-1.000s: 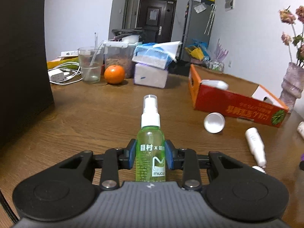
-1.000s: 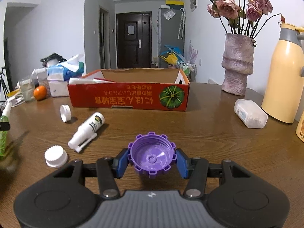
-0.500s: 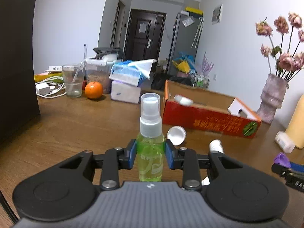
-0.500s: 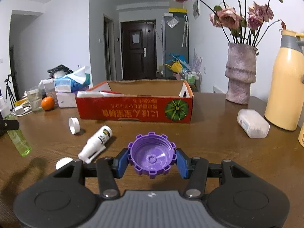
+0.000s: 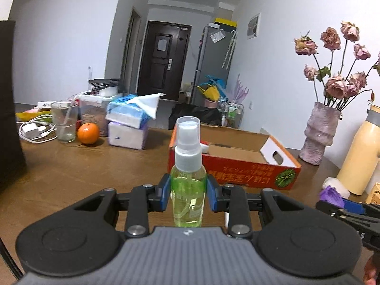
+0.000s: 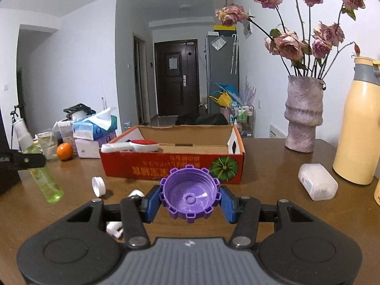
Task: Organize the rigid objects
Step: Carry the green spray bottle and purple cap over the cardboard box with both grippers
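Note:
My left gripper (image 5: 188, 194) is shut on a green spray bottle (image 5: 188, 182) with a white pump top, held upright above the wooden table. That same bottle (image 6: 41, 173) shows tilted at the left of the right wrist view. My right gripper (image 6: 190, 203) is shut on a purple notched cap (image 6: 189, 193), its hollow side facing the camera. Just beyond both stands the red cardboard box (image 6: 171, 163), open-topped, with a white item and a red-topped item (image 6: 143, 143) lying inside at its left end. The box (image 5: 237, 168) sits ahead and to the right in the left wrist view.
A white cap (image 6: 98, 186) and a white spray bottle (image 6: 135, 193) lie on the table before the box. A clear plastic container (image 6: 317, 185), a yellow thermos (image 6: 356, 128) and a vase of dried roses (image 6: 304, 116) stand at right. Tissue packs (image 5: 129, 128), an orange (image 5: 88, 133) and a glass (image 5: 64, 121) are at back left.
Both grippers have risen with their loads. The left one has also carried the green bottle to the right, nearer the red box, which now sits just ahead of it.

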